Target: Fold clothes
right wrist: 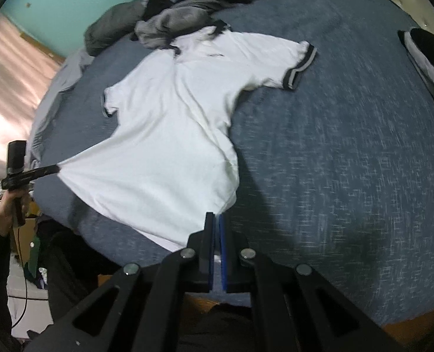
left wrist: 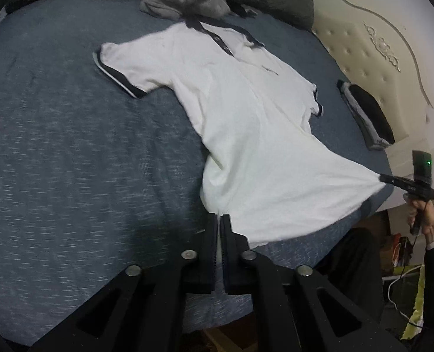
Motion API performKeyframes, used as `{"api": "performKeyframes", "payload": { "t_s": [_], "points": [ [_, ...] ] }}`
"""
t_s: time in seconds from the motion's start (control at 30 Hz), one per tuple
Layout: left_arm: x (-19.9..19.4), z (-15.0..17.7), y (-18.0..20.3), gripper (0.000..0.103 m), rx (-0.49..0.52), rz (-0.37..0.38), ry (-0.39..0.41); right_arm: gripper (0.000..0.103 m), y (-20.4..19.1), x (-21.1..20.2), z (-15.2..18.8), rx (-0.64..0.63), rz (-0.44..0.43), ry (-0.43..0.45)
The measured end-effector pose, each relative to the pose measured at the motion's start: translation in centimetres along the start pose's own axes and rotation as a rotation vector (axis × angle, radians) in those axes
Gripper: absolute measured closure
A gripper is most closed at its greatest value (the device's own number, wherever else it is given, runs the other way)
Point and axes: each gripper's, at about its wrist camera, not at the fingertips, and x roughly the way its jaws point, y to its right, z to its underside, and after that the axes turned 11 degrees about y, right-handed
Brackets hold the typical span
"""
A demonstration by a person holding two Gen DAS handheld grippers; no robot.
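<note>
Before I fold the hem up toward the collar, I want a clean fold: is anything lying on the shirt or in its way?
Nothing lies on the shirt's body. Only the grey clothes pile touches its collar, so stop just short. Both claws grip the hem.

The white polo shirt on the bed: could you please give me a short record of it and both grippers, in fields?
garment: white polo shirt with dark collar and sleeve bands, front up on the blue-grey bed cover
left gripper: shut on one hem corner
right gripper: shut on the other hem corner
hem: stretched between the two grippers
sleeves: spread out, unfolded
nearby: crumpled grey garment by the collar
</note>
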Motion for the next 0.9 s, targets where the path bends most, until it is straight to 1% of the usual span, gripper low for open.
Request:
{"api": "performKeyframes", "payload": {
  "t_s": [0.1, 0.13, 0.2, 0.33, 0.4, 0.47, 0.5, 0.53, 0.6, 0.7, 0.8, 0.9],
  "points": [
    [-0.8, -0.2, -1.1, 0.103, -0.032, -0.004, 0.013, 0.1, 0.0, 0.0, 0.2, -0.01, 0.016, -0.002],
    [-0.5, 0.0, -1.1, 0.103, -0.033, -0.004, 0.006, 0.1, 0.2, 0.3, 0.4, -0.006, 0.025, -0.008],
    [0.2, 0.6, -1.2, 0.103, -0.034, -0.004, -0.011, 0.1, 0.6, 0.9, 0.6, 0.003, 0.042, -0.02],
    [2.5, 2.0, -1.0, 0.103, -0.046, 0.021, -0.057, 0.1, 1.8, 2.5, 1.7, 0.017, 0.091, -0.047],
    [3.7, 2.7, -0.6, 0.102, -0.038, 0.037, -0.083, 0.1, 2.4, 2.9, 2.0, 0.035, 0.097, -0.049],
    [4.7, 3.3, -0.3, 0.098, -0.03, 0.049, -0.106, 0.1, 3.0, 2.9, 2.1, 0.053, 0.1, -0.042],
    [5.0, 3.5, -0.1, 0.089, -0.027, 0.054, -0.116, 0.1, 3.1, 2.9, 2.1, 0.054, 0.099, -0.042],
    [5.4, 3.7, 0.0, 0.075, -0.024, 0.058, -0.126, 0.1, 3.1, 2.8, 2.2, 0.054, 0.098, -0.042],
    [6.1, 4.2, 0.3, 0.061, -0.019, 0.067, -0.146, 0.1, 3.2, 2.7, 2.3, 0.054, 0.095, -0.042],
    [7.2, 4.8, 0.7, 0.06, -0.01, 0.08, -0.175, 0.1, 3.1, 2.8, 2.4, 0.052, 0.091, -0.042],
    [8.1, 5.5, 1.0, 0.06, -0.001, 0.057, -0.201, 0.1, 3.0, 2.9, 2.3, 0.054, 0.085, -0.04],
    [8.5, 5.7, 0.9, 0.061, 0.001, 0.043, -0.203, 0.1, 2.8, 2.9, 2.2, 0.056, 0.076, -0.036]
  ]
}}
